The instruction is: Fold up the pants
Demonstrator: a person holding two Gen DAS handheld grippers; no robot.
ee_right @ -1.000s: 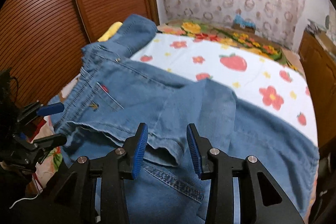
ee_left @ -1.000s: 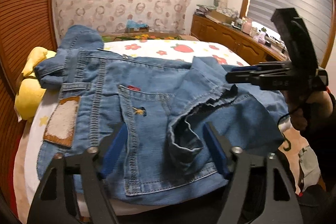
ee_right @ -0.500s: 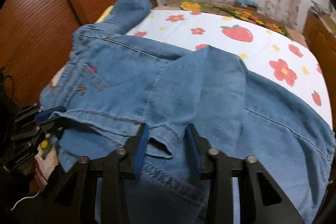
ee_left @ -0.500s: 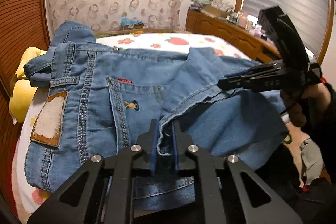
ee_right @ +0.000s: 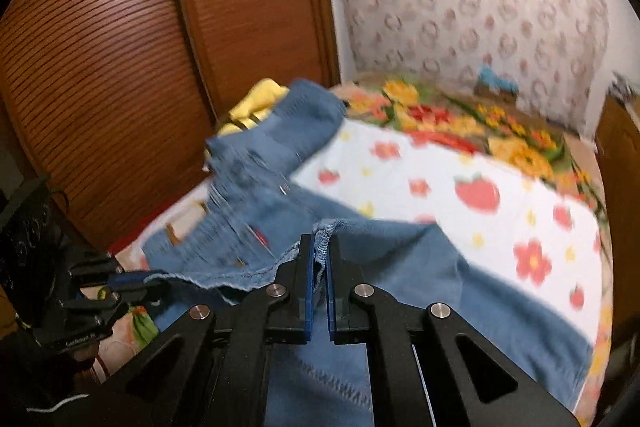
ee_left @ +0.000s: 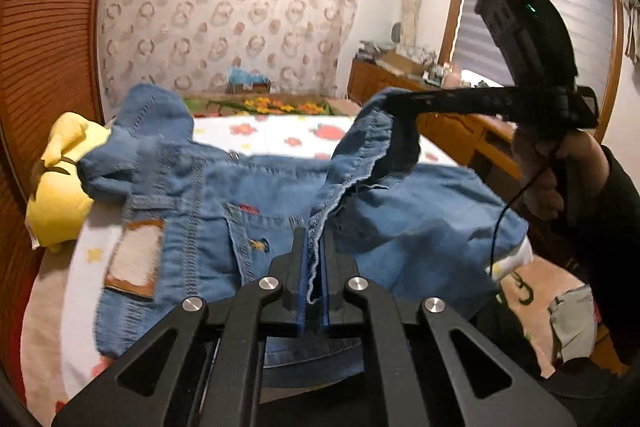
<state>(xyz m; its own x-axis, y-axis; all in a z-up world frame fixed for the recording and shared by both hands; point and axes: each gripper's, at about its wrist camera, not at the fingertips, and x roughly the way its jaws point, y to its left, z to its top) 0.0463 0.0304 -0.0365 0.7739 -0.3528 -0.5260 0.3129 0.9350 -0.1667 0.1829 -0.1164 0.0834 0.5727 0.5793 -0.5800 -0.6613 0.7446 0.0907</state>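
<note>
Now both tongs (ee_left: pixel 313 259) (ee_right: pixel 319 267) pinch the pants (ee_left: pixel 420 227) hem.

Home bedroom | bed (ee_right: pixel 472 211) in strawberry-print sheet | louvred wooden wardrobe doors (ee_right: pixel 120 67) | cluttered dresser (ee_left: pixel 400 75) beneath window blind (ee_left: pixel 540 7)

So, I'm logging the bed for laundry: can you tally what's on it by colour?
Blue: 1, denim jeans, hem clamped by the left gripper and right gripper
Yellow: 1, plush toy
White, strawberry and flower print: 1, sheet
Total: 3
</note>
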